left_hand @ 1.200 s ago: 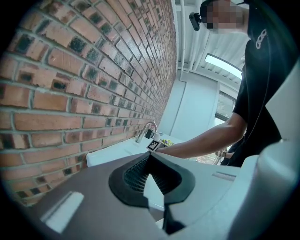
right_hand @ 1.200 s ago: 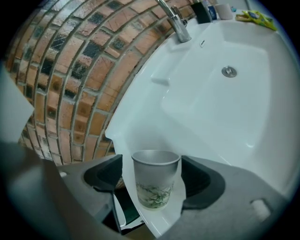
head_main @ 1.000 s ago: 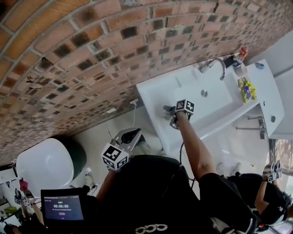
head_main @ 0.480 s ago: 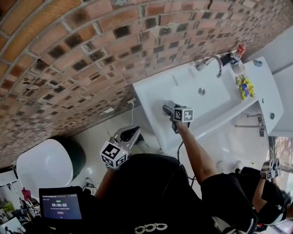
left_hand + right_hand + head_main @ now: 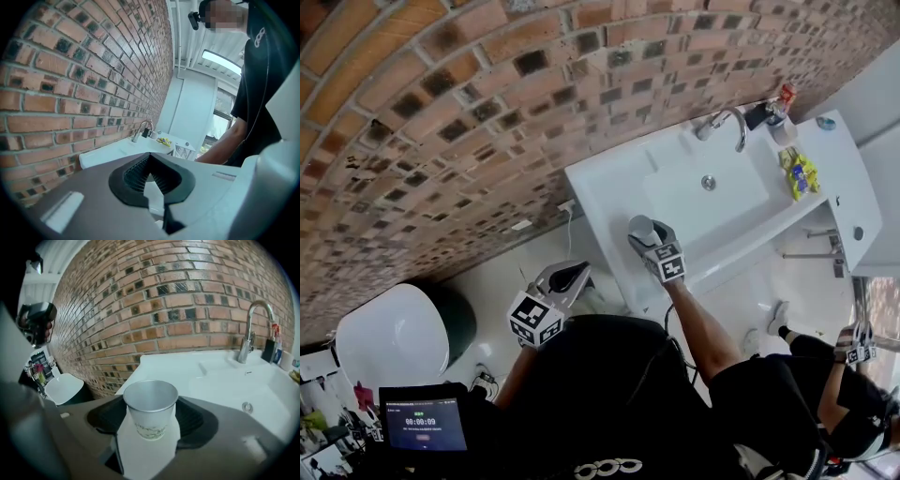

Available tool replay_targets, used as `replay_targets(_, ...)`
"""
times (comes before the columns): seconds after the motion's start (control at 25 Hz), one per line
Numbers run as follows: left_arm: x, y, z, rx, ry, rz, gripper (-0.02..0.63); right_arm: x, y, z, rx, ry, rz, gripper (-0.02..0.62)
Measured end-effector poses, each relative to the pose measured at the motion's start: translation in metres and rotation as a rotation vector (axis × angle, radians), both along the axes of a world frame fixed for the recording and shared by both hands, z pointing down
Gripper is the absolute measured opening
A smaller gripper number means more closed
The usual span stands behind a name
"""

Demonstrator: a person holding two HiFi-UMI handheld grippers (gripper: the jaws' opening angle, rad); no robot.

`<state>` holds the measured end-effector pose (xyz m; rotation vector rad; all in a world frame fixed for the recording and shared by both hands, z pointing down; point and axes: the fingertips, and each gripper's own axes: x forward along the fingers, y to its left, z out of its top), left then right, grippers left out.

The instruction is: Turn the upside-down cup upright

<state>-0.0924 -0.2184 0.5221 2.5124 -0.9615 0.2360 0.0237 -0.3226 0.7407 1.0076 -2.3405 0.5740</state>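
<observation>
Right gripper view first: the cup is sitting mouth-up, squarely between the jaws of the right claw. The black pads press on its sides, so that's a firm grip. It's a white paper cup with a faint greenish print near its base and a grey-looking inside. Beyond it spreads the white counter, with the sink basin to the right, its drain showing and the curved tap at the far edge against the brick wall.

From the head view, the right claw has the cup over the near left part of the counter, just left of the basin. Whether the base touches the surface, I can't tell. A yellow item lies on the counter far off to the right, past the tap.

Over on the left, the left claw is well clear of the counter and held out toward the wall. Its jaws are closed tip to tip with nothing between them. A small lit screen sits down at the near left.
</observation>
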Motion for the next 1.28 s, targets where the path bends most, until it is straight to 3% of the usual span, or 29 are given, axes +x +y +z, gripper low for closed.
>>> replay_targets(0.24,0.012,0.013,-0.001,0.004,-0.007,-0.010,0.015,0.011,0.017,0.012,-0.012,0.042,-0.026,0.310)
replay_targets(0.44,0.025,0.025,-0.007,0.016,-0.009,-0.022,0.015,0.015,0.036,0.036,-0.127,0.122,-0.084,0.304)
replay_targets(0.68,0.034,0.048,-0.006,0.013,-0.015,-0.078,0.015,0.028,0.048,0.010,-0.101,0.064,-0.063,0.305)
replay_targets(0.84,0.047,0.073,-0.001,-0.011,-0.014,-0.131,0.015,0.049,0.059,-0.022,-0.095,-0.058,-0.011,0.305)
replay_targets(0.92,0.057,0.090,0.002,-0.029,-0.011,-0.138,0.015,0.063,0.073,-0.030,-0.135,-0.107,0.013,0.302)
replay_targets(0.96,0.061,0.099,0.003,-0.036,-0.014,-0.133,0.015,0.070,0.084,-0.031,-0.166,-0.121,0.022,0.286)
replay_targets(1.04,0.068,0.113,0.003,-0.041,-0.021,-0.115,0.015,0.081,0.107,-0.034,-0.213,-0.147,0.045,0.184)
replay_targets(1.12,0.071,0.123,0.001,-0.034,-0.024,-0.087,0.015,0.087,0.127,-0.045,-0.228,-0.192,0.072,0.128)
replay_targets(1.24,0.068,0.143,0.001,-0.022,-0.034,-0.016,0.015,0.086,0.162,-0.063,-0.241,-0.271,0.100,-0.008)
replay_targets(1.28,0.065,0.151,0.002,-0.018,-0.036,0.006,0.015,0.083,0.175,-0.068,-0.246,-0.291,0.097,-0.008)
